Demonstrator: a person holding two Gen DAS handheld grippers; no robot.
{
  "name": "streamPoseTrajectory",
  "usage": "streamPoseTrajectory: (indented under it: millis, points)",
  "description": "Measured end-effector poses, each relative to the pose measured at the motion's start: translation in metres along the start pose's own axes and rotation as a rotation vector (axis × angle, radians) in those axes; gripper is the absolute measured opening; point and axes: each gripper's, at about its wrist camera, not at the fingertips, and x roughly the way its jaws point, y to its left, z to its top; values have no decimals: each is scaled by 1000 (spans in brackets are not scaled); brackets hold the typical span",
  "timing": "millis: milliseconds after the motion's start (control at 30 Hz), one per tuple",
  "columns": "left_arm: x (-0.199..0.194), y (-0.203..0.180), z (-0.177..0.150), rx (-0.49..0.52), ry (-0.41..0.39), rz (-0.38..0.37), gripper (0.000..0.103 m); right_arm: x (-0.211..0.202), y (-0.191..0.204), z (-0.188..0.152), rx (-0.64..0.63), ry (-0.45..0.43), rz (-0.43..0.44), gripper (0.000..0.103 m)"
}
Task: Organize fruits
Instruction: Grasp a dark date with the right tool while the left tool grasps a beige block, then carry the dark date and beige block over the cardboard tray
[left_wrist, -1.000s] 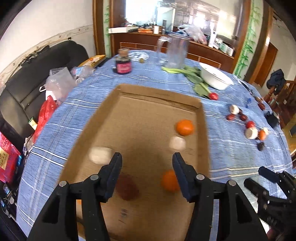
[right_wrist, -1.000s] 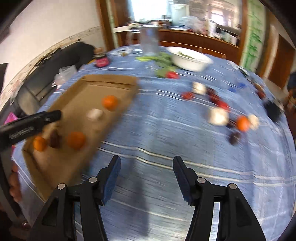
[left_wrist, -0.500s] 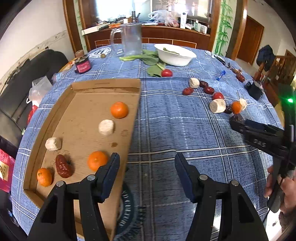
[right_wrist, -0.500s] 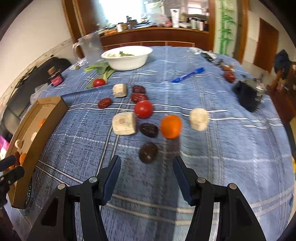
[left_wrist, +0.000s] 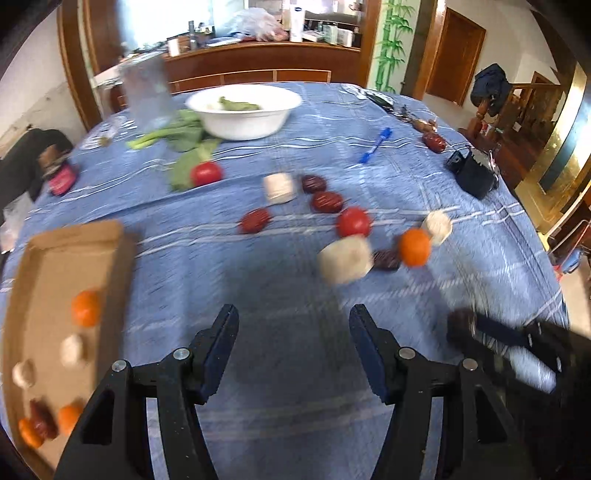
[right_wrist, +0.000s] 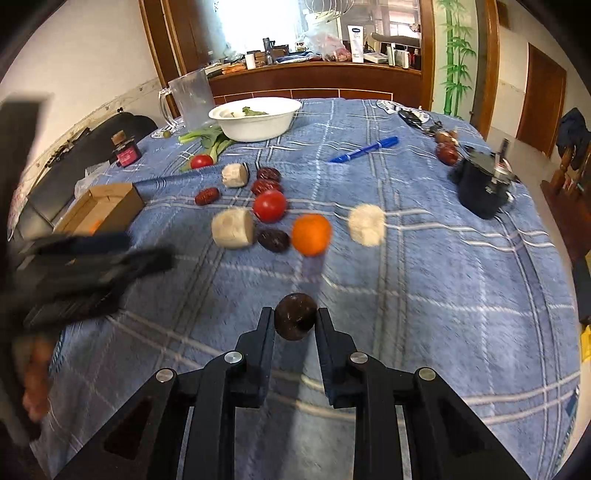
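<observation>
Since half a second ago, our right gripper (right_wrist: 294, 320) has clenched on the dark fruit (right_wrist: 294, 320).
Our left gripper (left_wrist: 293, 332) hangs released, cardboard tray (left_wrist: 44, 266) at left.

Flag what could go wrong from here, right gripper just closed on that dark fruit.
1. The dark round fruit sits at the very tips of the right gripper fingers, so it may slip or roll out on the lift.
2. The cardboard tray lies far left across the blue tablecloth; the carry could cross the open left gripper.
3. Swinging low might knock the orange or the white chunk ahead.
</observation>
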Motion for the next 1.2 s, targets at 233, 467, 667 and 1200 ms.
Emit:
streamPoseTrajectory:
  millis: [233,467,667,1200]
  points:
    - [39,-16,24,-28,22,-24,61,-7,-18,-13,29,7,-12,23]
    - [49,-15,27,-57,7,-108,36,-3,-23,-15,52,13,1,23]
    - [39,-8,15,-46,11,-95,36,-5,-19,-16,42,8,-22,23]
    - [-35,30,-85,-52,49,-167,36,-34,6,-34,71,-6,-68,24]
